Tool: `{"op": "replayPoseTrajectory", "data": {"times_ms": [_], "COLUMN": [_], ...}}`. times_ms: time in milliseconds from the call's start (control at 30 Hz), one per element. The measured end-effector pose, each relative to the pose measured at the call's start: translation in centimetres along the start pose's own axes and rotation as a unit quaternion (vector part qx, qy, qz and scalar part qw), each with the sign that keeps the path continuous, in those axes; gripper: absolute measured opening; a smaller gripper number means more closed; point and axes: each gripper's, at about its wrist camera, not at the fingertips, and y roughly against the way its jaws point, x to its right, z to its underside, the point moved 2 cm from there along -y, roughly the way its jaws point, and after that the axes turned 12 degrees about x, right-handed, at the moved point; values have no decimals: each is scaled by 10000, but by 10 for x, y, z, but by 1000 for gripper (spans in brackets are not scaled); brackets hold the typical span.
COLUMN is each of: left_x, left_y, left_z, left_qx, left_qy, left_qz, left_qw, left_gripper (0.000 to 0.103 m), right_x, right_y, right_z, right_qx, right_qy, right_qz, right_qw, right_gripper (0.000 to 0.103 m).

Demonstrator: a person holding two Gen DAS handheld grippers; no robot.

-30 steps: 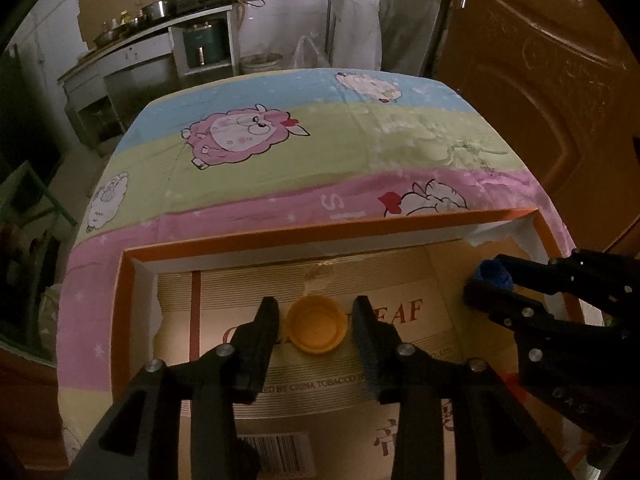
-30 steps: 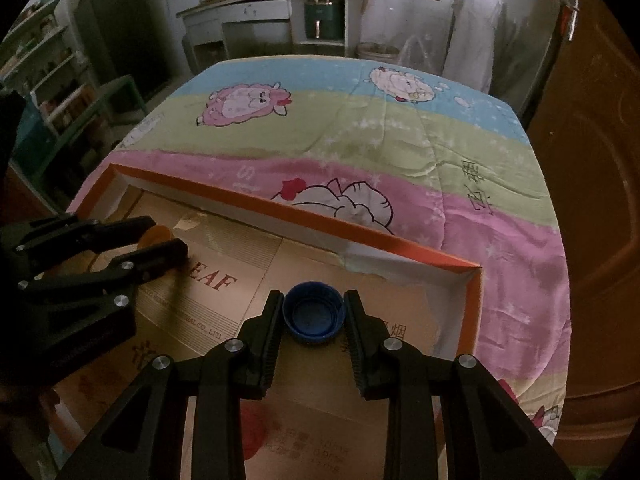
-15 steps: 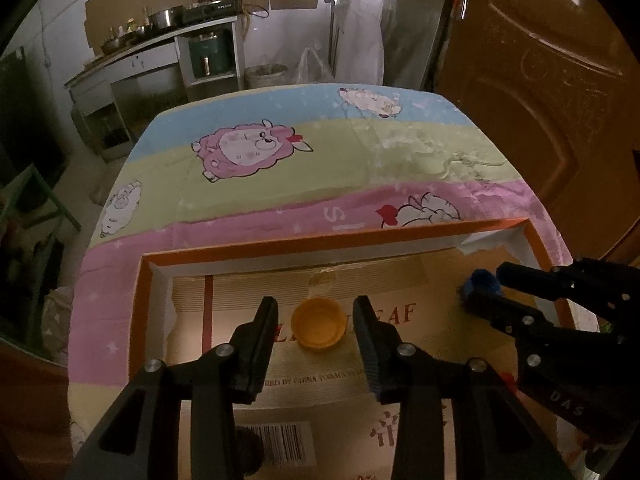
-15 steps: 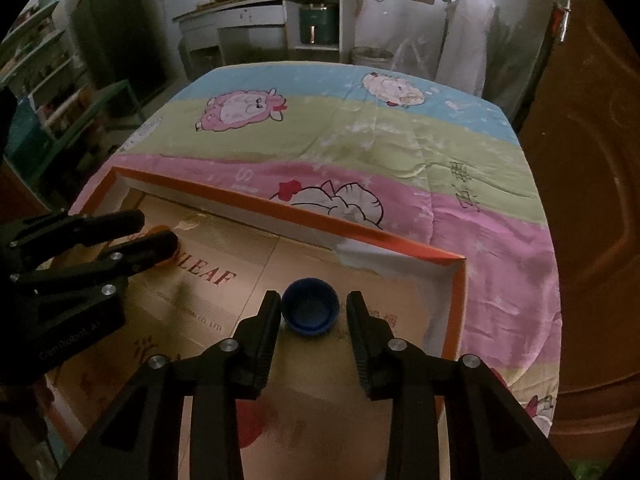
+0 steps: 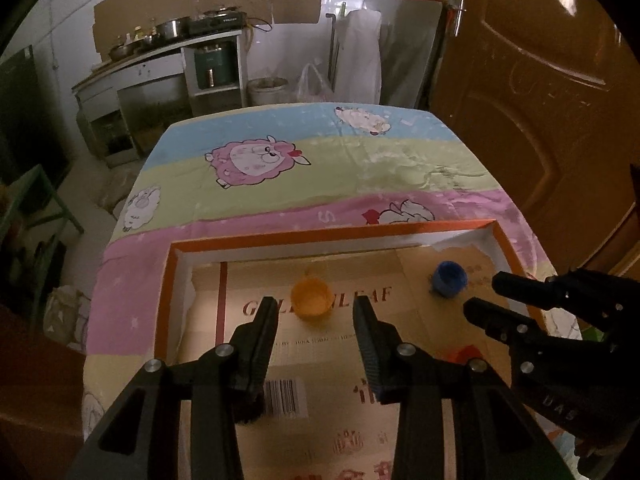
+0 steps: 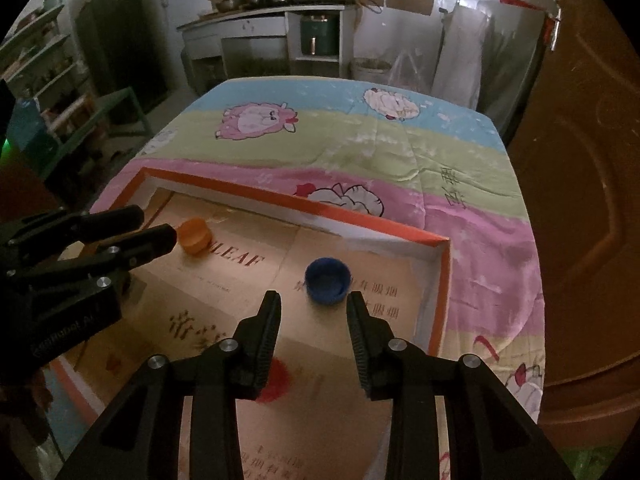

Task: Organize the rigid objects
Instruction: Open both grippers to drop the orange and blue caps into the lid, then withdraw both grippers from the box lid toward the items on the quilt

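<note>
The left gripper [image 5: 316, 312] is seen with its jaws spread and nothing pinched between them; the orange cap [image 5: 311, 296] lies open side up on the cardboard floor of the tray, just beyond the fingertips and roughly in line with the gap, with no pad touching it. The right gripper [image 6: 313, 306] is likewise held apart from its cap: its jaws have just been opening, and the blue cap [image 6: 328, 275] now rests open side up on the cardboard just ahead of the fingertips, slightly toward the right finger, untouched by either pad. In the left wrist view the blue cap [image 5: 449, 278] is found well to the right of the left gripper, just beyond the tips of the right gripper [image 5: 486, 294], near the far right corner of the orange-rimmed tray [image 5: 332, 235]. In the right wrist view the orange cap [image 6: 194, 236] is found well to the left, just past the tips of the left gripper [image 6: 158, 224], close to the far wall of the tray [image 6: 296, 202]. The tray is set on a striped cloth printed with cartoon sheep [image 6: 360, 148], which stretches away beyond both grippers.
</note>
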Motion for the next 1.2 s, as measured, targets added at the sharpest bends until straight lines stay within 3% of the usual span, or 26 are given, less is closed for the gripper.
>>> {"op": "replayPoseTrajectory", "data": {"times_ms": [1200], "left_x": [-5], "left_y": [104], "left_z": [48], "left_qx": [356], "left_qy": [279], "left_qz": [31], "left_qw": [9990], "left_gripper": [39], "right_x": [-46], "right_y": [92], "right_z": [47], "right_qx": [370], "right_qy": [-118], "right_qz": [65], "right_qw": [9992], "right_gripper": [35]}}
